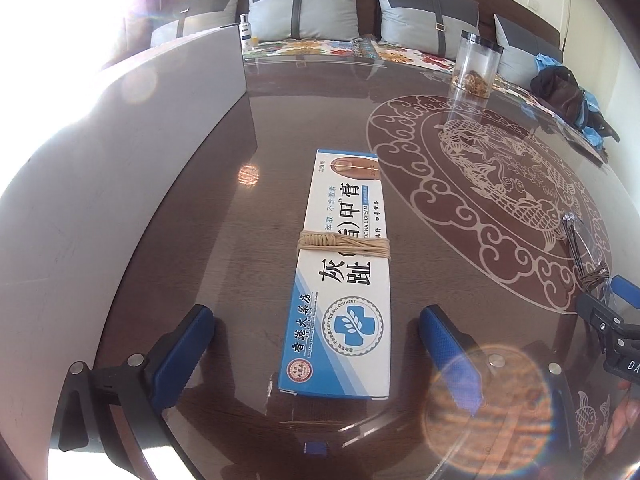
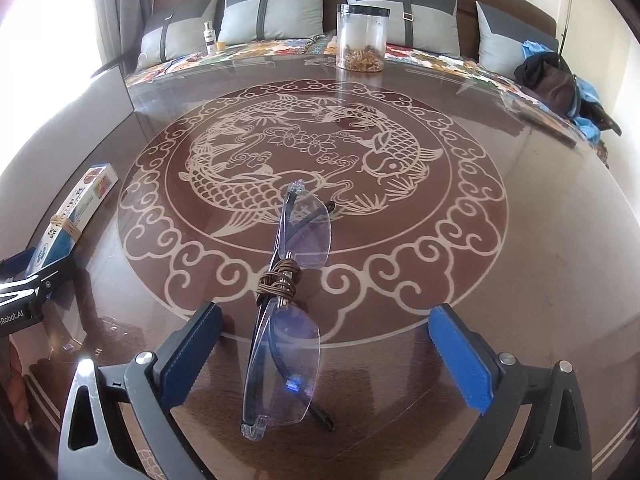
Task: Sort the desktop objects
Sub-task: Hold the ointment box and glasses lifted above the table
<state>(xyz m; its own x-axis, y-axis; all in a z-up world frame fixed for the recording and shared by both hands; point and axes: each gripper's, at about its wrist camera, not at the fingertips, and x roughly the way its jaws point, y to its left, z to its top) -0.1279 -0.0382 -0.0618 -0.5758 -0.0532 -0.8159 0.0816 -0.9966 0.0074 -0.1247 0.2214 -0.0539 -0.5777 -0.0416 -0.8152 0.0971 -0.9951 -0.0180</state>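
A long white and blue ointment box point(image 1: 342, 276) with a tan cord wound round its middle lies on the glass table top point(image 1: 280, 120). My left gripper point(image 1: 316, 344) is open, its blue fingers on either side of the box's near end, apart from it. The box also shows at the left of the right wrist view point(image 2: 70, 220). Folded rimless glasses point(image 2: 286, 312) with a brown cord wound round the bridge lie on the table. My right gripper point(image 2: 326, 356) is open, with the near lens between its fingers, not touching. The glasses show in the left wrist view point(image 1: 588, 248).
A clear jar point(image 2: 362, 38) with dried bits in it stands at the table's far side. A small white bottle point(image 2: 209, 38) stands far left. A grey panel point(image 1: 120, 160) runs along the table's left. A bench with cushions point(image 2: 272, 8) and a dark bag point(image 2: 554, 80) lies behind.
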